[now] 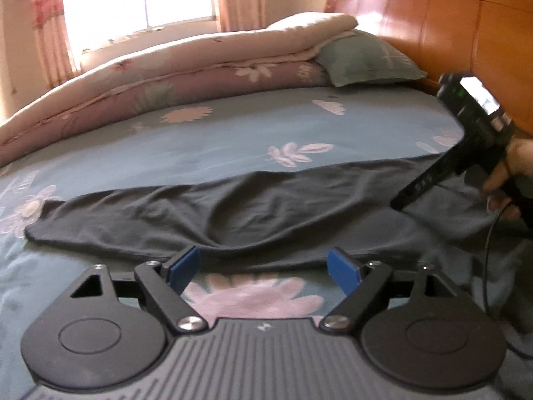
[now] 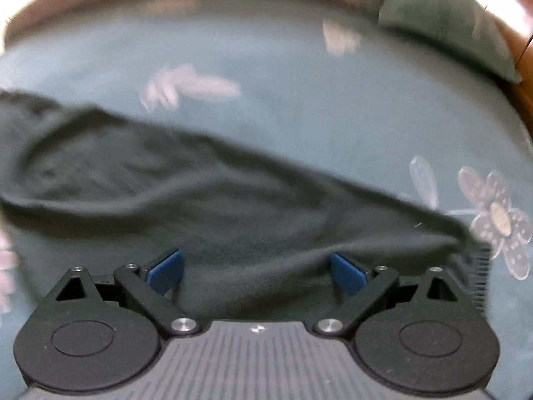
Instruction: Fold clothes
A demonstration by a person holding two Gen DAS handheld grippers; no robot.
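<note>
Garment: dark grey garment [image 1: 266, 213] lies spread in a long band across the bed [image 1: 233, 133]; it is rumpled in the middle, with a raised ridge, so it looks laid out for a fold and not yet smoothed; which kind of clothing it is I cannot tell.

Garment's near edge: it runs just in front of the left hand-held gripper [image 1: 263, 268]; the edge sags there into a shallow dip, a handy spot to pinch.

Left hand-held gripper: jaws stand wide apart with only the flowered sheet showing between the blue pads [image 1: 181, 268]; it holds nothing; it sits short of the garment, probably lined up to take the near edge.

Right hand-held gripper [image 2: 256, 268]: jaws at their widest, hanging over the garment's right part with cloth below and between them, but the pads do not pinch it; the picture is blurred, so contact I cannot tell; in the left view a hand [image 1: 509, 180] tilts it steeply down at the garment.

Quilt [image 1: 166, 76] and pillow [image 1: 366, 56]: piled well beyond the garment, by the headboard [image 1: 449, 23]; likely pushed there to leave folding room.

Step in hand: judged as reaching for two grip points on the garment.
</note>
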